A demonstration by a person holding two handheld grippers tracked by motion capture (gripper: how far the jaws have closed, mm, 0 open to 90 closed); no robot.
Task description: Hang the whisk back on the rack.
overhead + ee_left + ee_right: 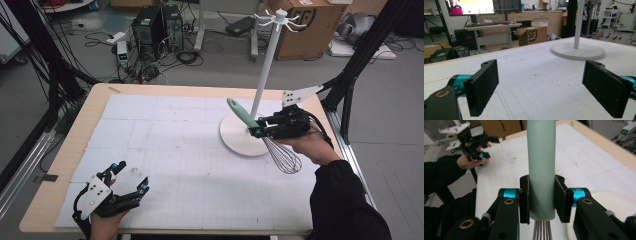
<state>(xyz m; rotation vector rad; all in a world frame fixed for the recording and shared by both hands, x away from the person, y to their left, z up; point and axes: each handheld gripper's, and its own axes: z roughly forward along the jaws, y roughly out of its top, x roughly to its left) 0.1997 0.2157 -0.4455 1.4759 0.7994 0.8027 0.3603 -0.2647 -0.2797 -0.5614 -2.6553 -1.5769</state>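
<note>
In the high view, the right gripper [256, 131] is clamped on the whisk [265, 139] near the bottom of its green handle. The whisk's long axis runs diagonally: handle tip up and left, close to the pole of the stand [260, 90], wire head down and right over the table's [65, 150] right side. The stand, with hooks at its top, is just beside this gripper, so the right hand is far nearer to it. The left gripper [131, 181] rests well apart at the near left corner, jaws spread wide.

In the left gripper view, its jaws stand wide with nothing between; the stand's base [577, 51] lies ahead to the right.

In the right gripper view, both jaws press the handle [541, 167], wires below.
</note>
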